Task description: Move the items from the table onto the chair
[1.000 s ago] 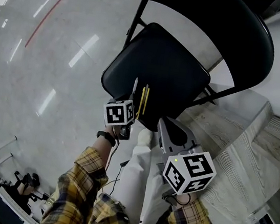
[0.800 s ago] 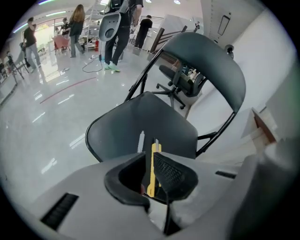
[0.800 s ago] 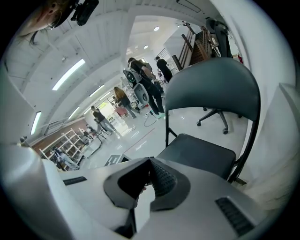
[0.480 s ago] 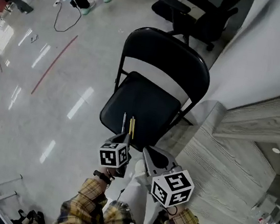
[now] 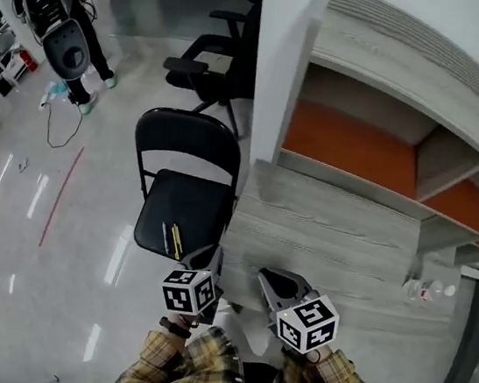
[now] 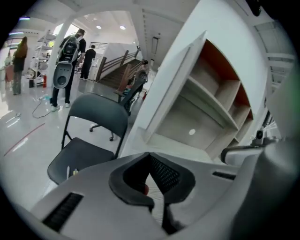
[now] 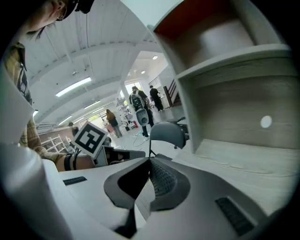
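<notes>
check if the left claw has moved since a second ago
Yes. The left claw has pulled back off the folding chair seat toward the person, now short of its front edge.

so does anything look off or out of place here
Nothing stands out. A dark pen and a yellow pen lie side by side on the seat of the folding chair, which stands upright beside the table. Nothing looks spilled or damaged.

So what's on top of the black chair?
Two thin sticks lie side by side on the seat, one yellow, one dark. The left tongs cover the seat's near corner.
</notes>
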Available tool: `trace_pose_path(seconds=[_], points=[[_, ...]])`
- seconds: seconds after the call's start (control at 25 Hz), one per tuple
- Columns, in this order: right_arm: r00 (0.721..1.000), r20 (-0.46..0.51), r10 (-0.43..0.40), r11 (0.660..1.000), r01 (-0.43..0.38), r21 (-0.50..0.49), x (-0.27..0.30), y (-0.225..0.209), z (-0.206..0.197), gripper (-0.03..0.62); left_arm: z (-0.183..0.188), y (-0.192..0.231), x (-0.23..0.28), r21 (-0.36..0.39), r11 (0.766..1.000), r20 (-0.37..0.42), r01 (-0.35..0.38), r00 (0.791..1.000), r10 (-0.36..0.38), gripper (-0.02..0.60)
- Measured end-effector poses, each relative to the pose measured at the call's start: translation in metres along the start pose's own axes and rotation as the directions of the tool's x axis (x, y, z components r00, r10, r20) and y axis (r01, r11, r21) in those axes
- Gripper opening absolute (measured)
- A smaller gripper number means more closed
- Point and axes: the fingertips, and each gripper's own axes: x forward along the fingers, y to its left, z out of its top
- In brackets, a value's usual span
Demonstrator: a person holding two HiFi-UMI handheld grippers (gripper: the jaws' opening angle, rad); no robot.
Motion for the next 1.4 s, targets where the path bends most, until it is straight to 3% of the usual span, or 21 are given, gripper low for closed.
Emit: trace_pose_path(seconds=[0.12, 0.28, 0.6, 0.68, 0.96, 1.08, 1.24, 1.32, 1.4], points=[[0.993, 0.062, -0.1, 0.995, 0.098, 0.03, -0.07, -0.038, -0.006, 0.017, 0.007, -0.081, 0.008, 0.064, 0.993, 0.009, 0.098, 0.995, -0.099, 0.005], [0.952, 0.142, -0.27, 0.96, 0.256, 0.111, -0.162, -0.105, -0.017, 0.018, -0.003, -0.182, 0.028, 0.135, 0.965, -0.025, 0.223, 0.975, -0.222, 0.005], [0.785, 0.159, -0.598, 0.796, 0.559, 0.231, -0.336, -0.234, -0.07, 0.018, -0.052, -0.315, 0.059, 0.183, 0.914, -0.132, 0.363, 0.93, -0.343, 0.005], [0.747, 0.148, -0.648, 0.754, 0.602, 0.261, -0.367, -0.255, -0.086, 0.018, -0.061, -0.334, 0.062, 0.201, 0.905, -0.152, 0.374, 0.925, -0.348, 0.005], [0.662, 0.097, -0.743, 0.648, 0.675, 0.352, -0.421, -0.301, -0.132, 0.02, -0.083, -0.363, 0.071, 0.256, 0.888, -0.22, 0.382, 0.917, -0.332, 0.005], [0.65, 0.08, -0.756, 0.629, 0.685, 0.368, -0.421, -0.311, -0.143, 0.036, -0.086, -0.364, 0.073, 0.264, 0.891, -0.229, 0.37, 0.921, -0.314, 0.005], [0.664, 0.06, -0.746, 0.618, 0.656, 0.434, -0.41, -0.324, -0.154, 0.2, -0.086, -0.359, 0.075, 0.266, 0.9, -0.229, 0.345, 0.929, -0.289, 0.005], [0.645, 0.052, -0.762, 0.591, 0.662, 0.461, -0.409, -0.331, -0.158, 0.271, -0.087, -0.356, 0.076, 0.264, 0.905, -0.228, 0.333, 0.933, -0.277, 0.005], [0.625, 0.046, -0.779, 0.566, 0.67, 0.48, -0.407, -0.337, -0.161, 0.303, -0.087, -0.352, 0.076, 0.263, 0.91, -0.228, 0.321, 0.937, -0.265, 0.005]])
